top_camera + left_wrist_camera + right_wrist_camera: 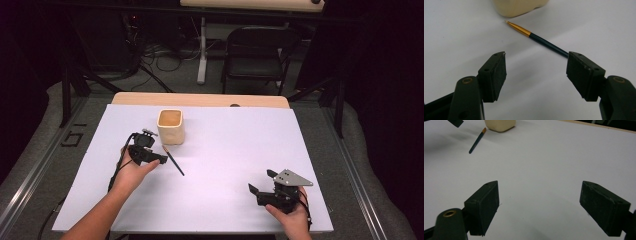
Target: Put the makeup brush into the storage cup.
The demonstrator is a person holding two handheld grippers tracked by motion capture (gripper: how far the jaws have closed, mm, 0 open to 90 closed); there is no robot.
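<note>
A thin paintbrush (173, 160) with a dark handle and gold ferrule lies flat on the white sheet, its tip toward a cream square cup (171, 126). My left gripper (152, 147) hovers just left of the brush, open. In the left gripper view the brush (541, 41) runs from near the cup (519, 6) down behind the right-hand jaw, and nothing sits between the jaws of that gripper (536, 72). My right gripper (261, 181) rests at the front right, open and empty (539, 205). Far off in its view are the brush (477, 141) and cup (499, 124).
A white sheet (225, 150) covers the tabletop, whose wooden far edge (200, 99) shows beyond it. Behind the table stand a black chair (257, 55) and cables on the floor. A corner of the left gripper (456, 122) shows at the top left of the right gripper view.
</note>
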